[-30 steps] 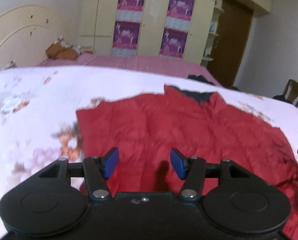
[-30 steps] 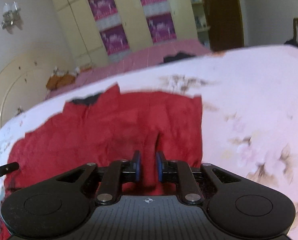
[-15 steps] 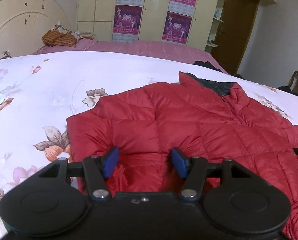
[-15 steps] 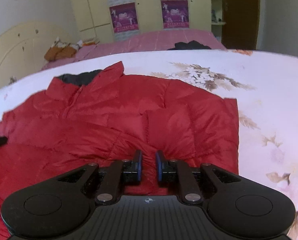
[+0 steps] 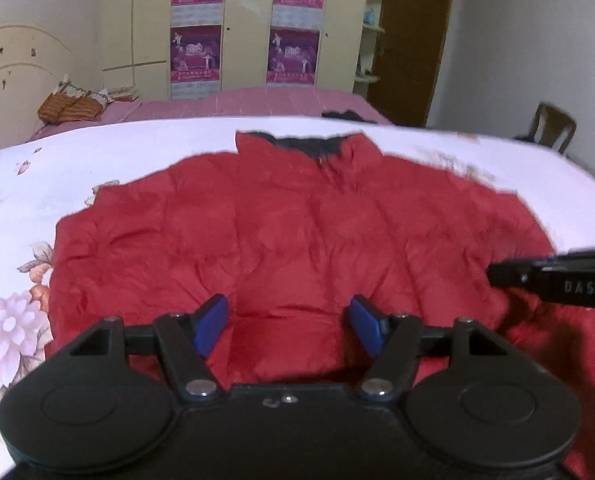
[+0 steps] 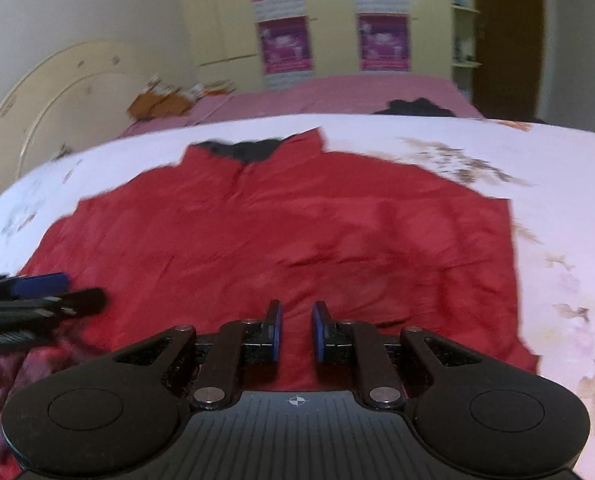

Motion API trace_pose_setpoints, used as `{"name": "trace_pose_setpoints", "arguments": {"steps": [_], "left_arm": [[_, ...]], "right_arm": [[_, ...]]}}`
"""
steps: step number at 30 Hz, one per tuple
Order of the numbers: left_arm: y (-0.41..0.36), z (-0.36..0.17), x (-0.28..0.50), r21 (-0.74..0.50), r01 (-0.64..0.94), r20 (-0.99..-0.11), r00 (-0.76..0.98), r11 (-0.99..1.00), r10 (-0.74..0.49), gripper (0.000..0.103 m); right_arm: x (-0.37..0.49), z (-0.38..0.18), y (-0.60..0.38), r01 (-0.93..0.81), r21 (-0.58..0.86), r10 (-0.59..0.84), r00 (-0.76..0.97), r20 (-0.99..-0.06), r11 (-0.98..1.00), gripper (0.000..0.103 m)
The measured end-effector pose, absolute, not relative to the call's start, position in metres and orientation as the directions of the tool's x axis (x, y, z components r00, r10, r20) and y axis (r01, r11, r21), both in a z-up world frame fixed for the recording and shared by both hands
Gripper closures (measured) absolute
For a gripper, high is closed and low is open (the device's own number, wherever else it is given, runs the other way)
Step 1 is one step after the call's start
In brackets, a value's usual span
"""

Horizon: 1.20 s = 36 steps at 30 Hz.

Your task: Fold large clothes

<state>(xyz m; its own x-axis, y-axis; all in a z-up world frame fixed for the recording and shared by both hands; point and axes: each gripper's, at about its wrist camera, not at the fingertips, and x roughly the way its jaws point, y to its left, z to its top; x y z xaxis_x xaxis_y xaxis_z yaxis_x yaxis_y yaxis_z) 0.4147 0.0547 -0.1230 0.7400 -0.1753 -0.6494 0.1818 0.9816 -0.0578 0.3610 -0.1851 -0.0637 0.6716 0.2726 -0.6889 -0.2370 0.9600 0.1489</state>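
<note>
The red jacket hem at 6 o'clock is being approached by the wide-open, empty left gripper and the narrowly gapped, empty right gripper, so both corners are probably best being pinched evenly.

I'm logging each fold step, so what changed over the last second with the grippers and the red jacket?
The right gripper opened: its fingers were nearly together a second ago and now stand slightly apart, with red jacket fabric showing between them, so it has probably let go. Both views swung to face the jacket more squarely. The left gripper stayed wide open, holding nothing. The jacket still lies spread on the floral bedsheet, collar far from the grippers.
</note>
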Motion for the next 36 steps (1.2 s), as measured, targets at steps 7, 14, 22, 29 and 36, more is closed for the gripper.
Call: {"name": "trace_pose_setpoints", "arguments": {"steps": [7,14,22,29,36], "left_arm": [[0.071,-0.121,0.413,-0.016,0.166,-0.674,0.727,0.986,-0.133,0.035],[0.088,-0.106,0.391,-0.030,0.152,-0.655,0.743,0.988,-0.134,0.036],[0.126,-0.116,0.335,-0.032,0.113,-0.691,0.716,0.993,-0.103,0.032],[0.159,-0.116,0.281,-0.034,0.047,-0.703,0.708,0.998,-0.057,0.032],[0.154,-0.107,0.232,-0.002,0.018,-0.685,0.729,1.000,-0.015,0.032]], "right_arm": [[0.367,-0.078,-0.211,-0.114,0.108,0.157,0.656,-0.738,0.988,0.088],[0.344,-0.048,-0.225,-0.101,0.188,0.204,0.697,-0.687,0.977,0.087],[0.274,-0.030,-0.253,-0.029,0.170,0.131,0.763,-0.633,0.985,0.010],[0.224,-0.027,-0.282,0.056,0.233,0.111,0.754,-0.647,0.971,0.010],[0.191,-0.027,-0.290,0.025,0.262,0.157,0.744,-0.649,0.965,0.010]]}}
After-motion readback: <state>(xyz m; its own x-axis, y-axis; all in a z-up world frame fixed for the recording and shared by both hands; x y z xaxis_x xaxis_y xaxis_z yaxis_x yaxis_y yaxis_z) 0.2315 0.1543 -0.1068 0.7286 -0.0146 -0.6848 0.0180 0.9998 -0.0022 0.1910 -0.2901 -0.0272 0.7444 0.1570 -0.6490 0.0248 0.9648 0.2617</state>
